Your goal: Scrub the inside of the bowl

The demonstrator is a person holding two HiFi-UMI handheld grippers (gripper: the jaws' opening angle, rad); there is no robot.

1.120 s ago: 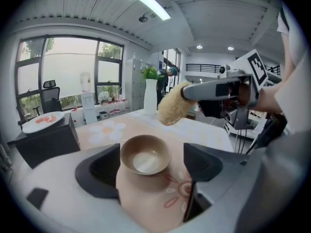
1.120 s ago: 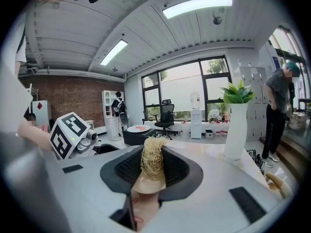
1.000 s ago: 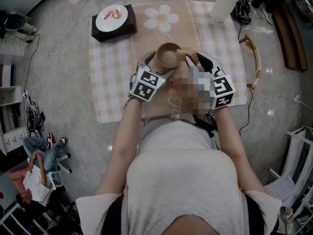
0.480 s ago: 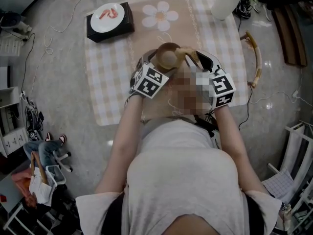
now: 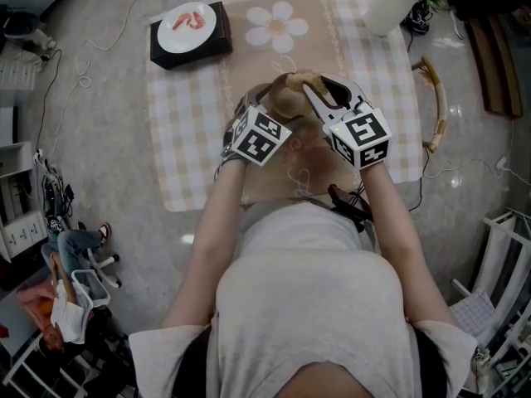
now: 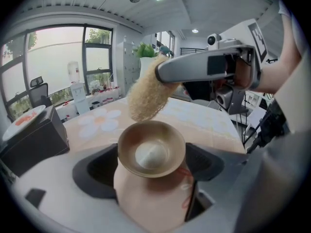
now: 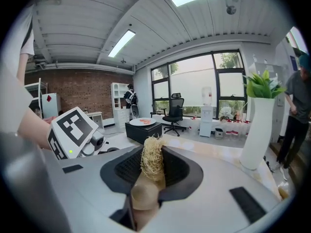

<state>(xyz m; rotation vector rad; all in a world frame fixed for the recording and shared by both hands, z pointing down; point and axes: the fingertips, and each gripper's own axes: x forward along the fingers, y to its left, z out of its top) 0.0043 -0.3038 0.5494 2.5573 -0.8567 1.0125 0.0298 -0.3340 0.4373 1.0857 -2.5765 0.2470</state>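
both arms reach straight out from the chest and angle in toward each other, left forearm and right forearm bare, with the 2 marker cubes side by side over the middle of the checked tablecloth.

the left gripper has its jaws closed on the near side of the tan bowl. the bowl is held up off the cloth and tipped so its open mouth faces back at the left gripper view, with a pale shiny patch at the bottom of it.

the right gripper comes in from the right, a bit higher. its jaws are clamped on a straw-coloured fibrous scrubber, and the frayed end sticks out past the tips. in the left gripper view the scrubber hangs down from the right gripper, its lower end right at the bowl's far rim. can't tell if it's actually touching the rim, but it isn't down inside the bowl.

around them:
- a black box with a white plate on it sits at the far left corner of the cloth
- a white vase with green leaves stands at the far right corner

both are well apart from the bowl.
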